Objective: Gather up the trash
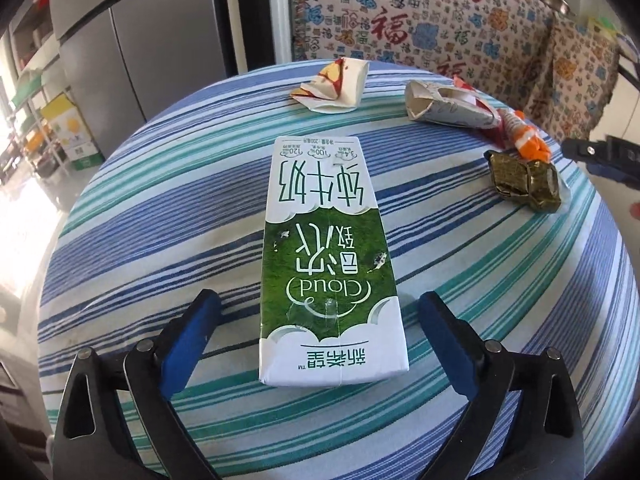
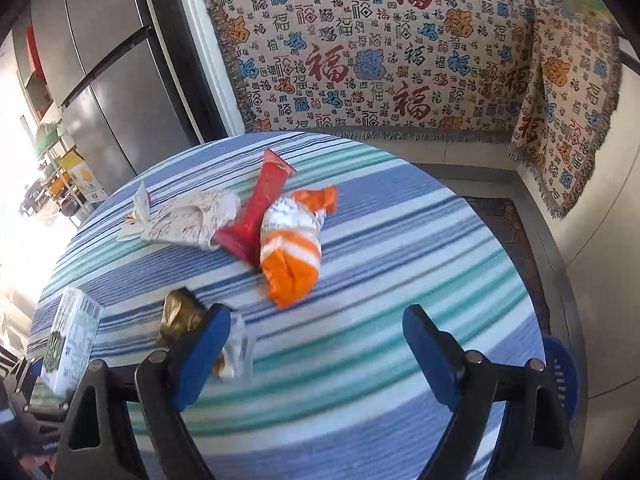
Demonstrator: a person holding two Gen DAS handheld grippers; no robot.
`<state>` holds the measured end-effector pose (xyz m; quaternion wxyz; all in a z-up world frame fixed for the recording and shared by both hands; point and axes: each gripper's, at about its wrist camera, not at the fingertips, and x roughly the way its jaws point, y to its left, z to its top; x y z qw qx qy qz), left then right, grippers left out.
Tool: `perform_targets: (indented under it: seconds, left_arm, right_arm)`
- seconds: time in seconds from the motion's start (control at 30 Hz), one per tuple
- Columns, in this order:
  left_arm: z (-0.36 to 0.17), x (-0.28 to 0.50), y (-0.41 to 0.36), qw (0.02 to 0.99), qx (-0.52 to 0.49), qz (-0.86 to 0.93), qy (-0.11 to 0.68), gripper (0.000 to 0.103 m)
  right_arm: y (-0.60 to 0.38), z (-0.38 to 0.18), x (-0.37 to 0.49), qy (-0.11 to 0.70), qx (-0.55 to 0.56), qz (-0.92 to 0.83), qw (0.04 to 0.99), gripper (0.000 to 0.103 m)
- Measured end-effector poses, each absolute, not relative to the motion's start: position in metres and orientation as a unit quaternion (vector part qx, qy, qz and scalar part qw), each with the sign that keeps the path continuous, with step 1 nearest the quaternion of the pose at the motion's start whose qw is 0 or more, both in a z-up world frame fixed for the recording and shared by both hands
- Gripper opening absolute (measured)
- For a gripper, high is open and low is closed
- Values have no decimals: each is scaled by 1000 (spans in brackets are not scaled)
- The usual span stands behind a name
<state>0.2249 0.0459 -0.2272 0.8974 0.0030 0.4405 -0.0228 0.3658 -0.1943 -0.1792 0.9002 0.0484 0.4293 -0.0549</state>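
Left gripper (image 1: 318,330) gapes wide around the carton (image 1: 326,256), lying flat at six o'clock, pads clear. Right gripper (image 2: 316,340) is wide too, empty, wrappers (image 2: 290,248) at twelve. Risk: that slick carton squirts out if the pads pinch off-centre.

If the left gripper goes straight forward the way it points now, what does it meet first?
Most likely the green and white milk carton lying flat on the striped tablecloth; its near end sits between the open left gripper fingers.

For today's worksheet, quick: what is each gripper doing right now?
Left gripper: open, jaws either side of the milk carton, not gripping.
Right gripper: open, holding nothing.
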Motion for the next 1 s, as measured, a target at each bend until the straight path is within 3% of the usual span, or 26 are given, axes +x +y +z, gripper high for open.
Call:
perform_targets:
  seconds: [0.03, 0.17, 0.23, 0.63, 0.77, 0.8, 1.0]
  left_arm:
    - [-227, 225, 46, 897, 2, -23, 441, 101]
    - [-228, 224, 46, 896, 4, -26, 443, 103]
    - [-228, 225, 45, 896, 5, -26, 443, 103]
    - [-229, 248, 47, 896, -1, -5, 444, 103]
    - [-230, 247, 48, 897, -5, -5, 443, 103]
    - [-230, 247, 48, 896, -5, -4, 443, 103]
    - [-230, 247, 49, 896, -5, -5, 443, 103]
  right_arm:
    - [-193, -182, 378, 435, 40, -60, 898, 77]
    - [-191, -197, 408, 465, 38, -43, 884, 73]
    - [-195, -205, 412, 478, 40, -38, 877, 38]
    - [-190, -209, 272, 428, 13, -81, 900, 41]
    - [-176, -215, 268, 417, 2, -98, 904, 63]
    - [-178, -217, 269, 423, 14, -98, 901, 76]
    - [-181, -218, 270, 424, 20, -103, 900, 83]
